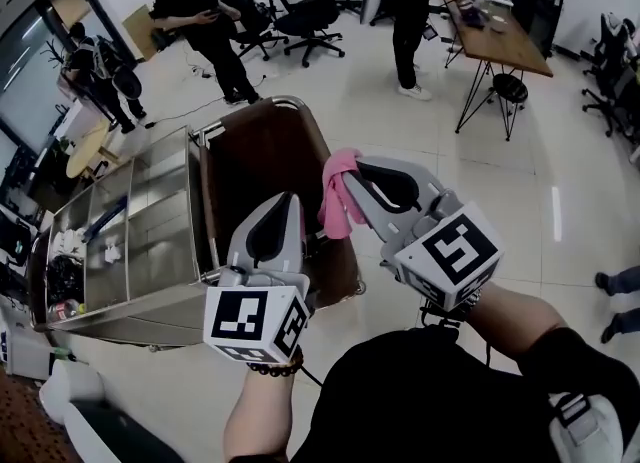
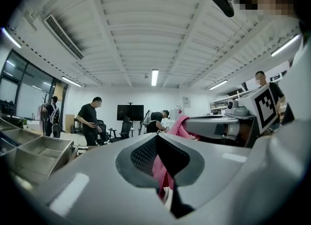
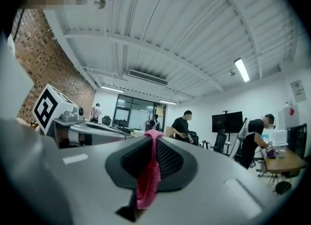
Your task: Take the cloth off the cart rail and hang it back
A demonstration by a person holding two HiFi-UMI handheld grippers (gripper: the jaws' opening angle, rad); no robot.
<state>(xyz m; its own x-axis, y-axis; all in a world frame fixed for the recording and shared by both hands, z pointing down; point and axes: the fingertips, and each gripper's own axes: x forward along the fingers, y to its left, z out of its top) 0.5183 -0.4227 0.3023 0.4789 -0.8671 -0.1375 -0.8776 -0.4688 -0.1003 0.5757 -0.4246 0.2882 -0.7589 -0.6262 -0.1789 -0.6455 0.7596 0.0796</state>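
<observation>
Above the cart (image 1: 150, 316): a pink cloth (image 1: 340, 196) hangs in the air, bunched, over the right edge of the brown bag (image 1: 260, 161).
Cloth and rail: the steel rail (image 1: 262, 102) curves around the bag end of the cart. The cloth covers a part of its right side in the head view, and I cannot tell if they touch.
Right gripper (image 1: 350, 179): its jaws are pressed together on the cloth. In the right gripper view the pink fabric goes over the tips and down the seam between the 2 pads.
Left gripper (image 1: 288, 201): it is just beside the right one, lower and to the left. Its jaws are drawn together, and the left gripper view shows a strip of the cloth in the narrow seam between them.
Cart top: steel compartments on the left side, with small items in the farthest ones.
Room: 2 people stand beyond the cart near the office chairs (image 1: 310, 11). A wooden desk (image 1: 500, 46) is at the upper right.
</observation>
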